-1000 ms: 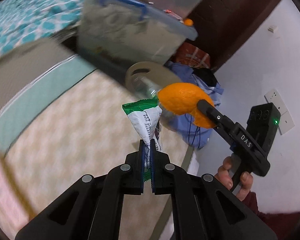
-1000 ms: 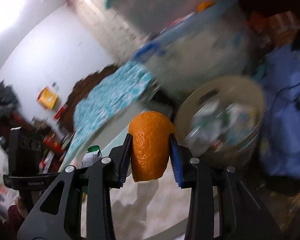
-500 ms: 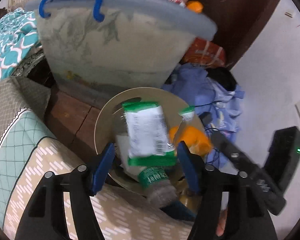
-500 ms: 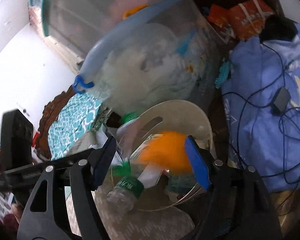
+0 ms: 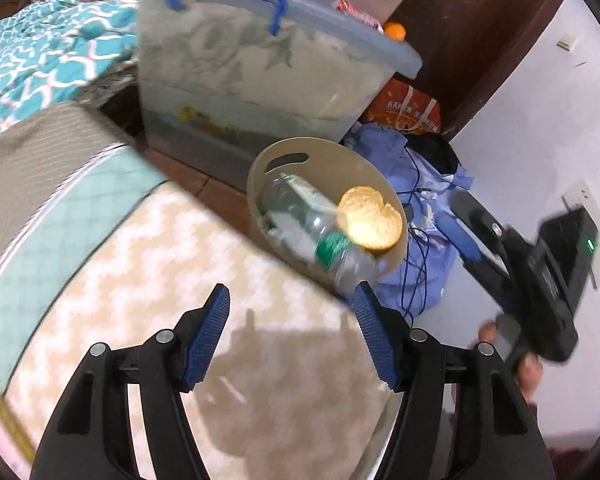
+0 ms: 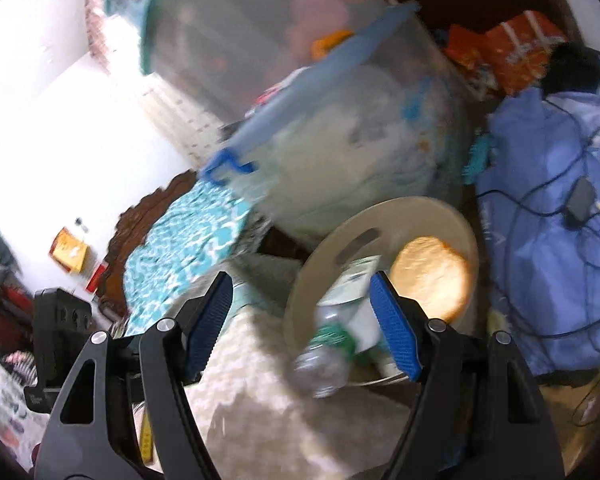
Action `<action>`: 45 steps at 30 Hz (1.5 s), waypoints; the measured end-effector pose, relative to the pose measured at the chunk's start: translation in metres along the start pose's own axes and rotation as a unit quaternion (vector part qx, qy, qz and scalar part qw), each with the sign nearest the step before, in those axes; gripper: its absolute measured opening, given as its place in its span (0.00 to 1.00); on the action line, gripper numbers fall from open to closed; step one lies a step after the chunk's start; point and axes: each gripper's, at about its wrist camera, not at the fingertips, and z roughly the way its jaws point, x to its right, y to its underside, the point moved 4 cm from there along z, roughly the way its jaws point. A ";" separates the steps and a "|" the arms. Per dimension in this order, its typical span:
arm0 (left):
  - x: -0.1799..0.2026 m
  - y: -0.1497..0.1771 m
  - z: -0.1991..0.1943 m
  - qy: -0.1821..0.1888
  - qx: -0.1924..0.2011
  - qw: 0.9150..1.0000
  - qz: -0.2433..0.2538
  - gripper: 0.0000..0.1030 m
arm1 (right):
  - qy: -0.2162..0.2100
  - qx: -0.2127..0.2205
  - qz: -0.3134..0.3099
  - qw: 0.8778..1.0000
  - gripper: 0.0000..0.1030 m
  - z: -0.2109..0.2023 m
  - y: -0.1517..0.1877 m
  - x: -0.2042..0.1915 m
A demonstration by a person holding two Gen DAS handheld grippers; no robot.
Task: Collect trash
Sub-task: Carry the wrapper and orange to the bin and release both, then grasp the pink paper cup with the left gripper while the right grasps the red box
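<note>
A beige bin (image 5: 284, 152) stands on the floor beside the bed, and in it lie a clear plastic bottle (image 5: 312, 220) with a green label and an orange peel (image 5: 370, 220), pale side up. My left gripper (image 5: 290, 292) hangs open and empty over the bed's edge, short of the bin. In the right wrist view my right gripper (image 6: 300, 280) is open and empty just in front of the bin (image 6: 400, 204), with the peel (image 6: 432, 280), a white-and-green wrapper (image 6: 352, 284) and the bottle (image 6: 324, 356) inside. The right gripper (image 5: 472, 228) also shows at the right, held by a hand.
A clear storage box (image 5: 260, 72) with blue handles stands behind the bin. Blue clothing with cables (image 5: 420, 184) and an orange bag (image 5: 408, 112) lie to its right by the white wall. A beige quilted cover (image 5: 180, 280) and a teal bedspread (image 5: 40, 52) fill the left.
The left gripper opened and let the green-and-white wrapper go; the right opened and dropped the orange peel. Both now lie in the bin. The left gripper has drawn back over the bed.
</note>
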 end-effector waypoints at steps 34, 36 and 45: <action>-0.333 0.117 -0.174 -0.022 0.121 0.917 -0.379 0.08 | -0.062 -0.292 -0.331 0.895 0.65 0.119 0.281 -0.266; -0.311 0.130 -0.176 -0.006 0.120 0.921 -0.371 0.04 | -0.059 -0.286 -0.323 0.900 0.64 0.108 0.277 -0.256; -0.218 0.206 -0.187 0.020 0.115 0.936 -0.331 0.03 | -0.059 -0.271 -0.285 0.918 0.63 0.047 0.277 -0.221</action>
